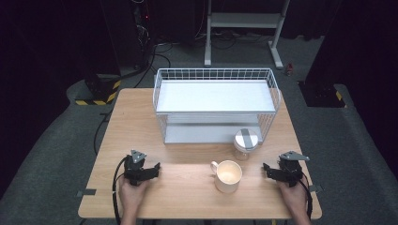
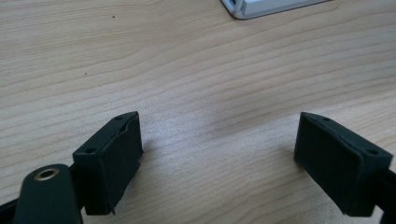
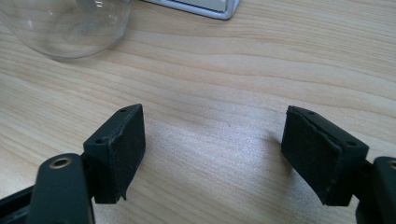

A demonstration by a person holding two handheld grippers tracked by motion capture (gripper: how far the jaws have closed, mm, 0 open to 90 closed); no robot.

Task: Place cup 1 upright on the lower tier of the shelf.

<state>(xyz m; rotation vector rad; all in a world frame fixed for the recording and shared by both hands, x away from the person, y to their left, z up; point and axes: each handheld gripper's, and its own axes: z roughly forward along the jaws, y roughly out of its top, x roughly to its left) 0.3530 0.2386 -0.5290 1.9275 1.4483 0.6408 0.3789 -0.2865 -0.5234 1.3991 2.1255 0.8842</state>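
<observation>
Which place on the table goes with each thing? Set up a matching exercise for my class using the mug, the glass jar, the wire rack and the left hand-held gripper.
Things:
1. mug
2. glass jar
3. wire rack
4. left hand-held gripper

Places:
A. at the far middle of the table, two shelves
B. near the front left, jaws open over bare wood
C. front middle, handle pointing left
D. just in front of the rack's right corner, lid on

Pairs: 1-C, 2-D, 3-A, 4-B
</observation>
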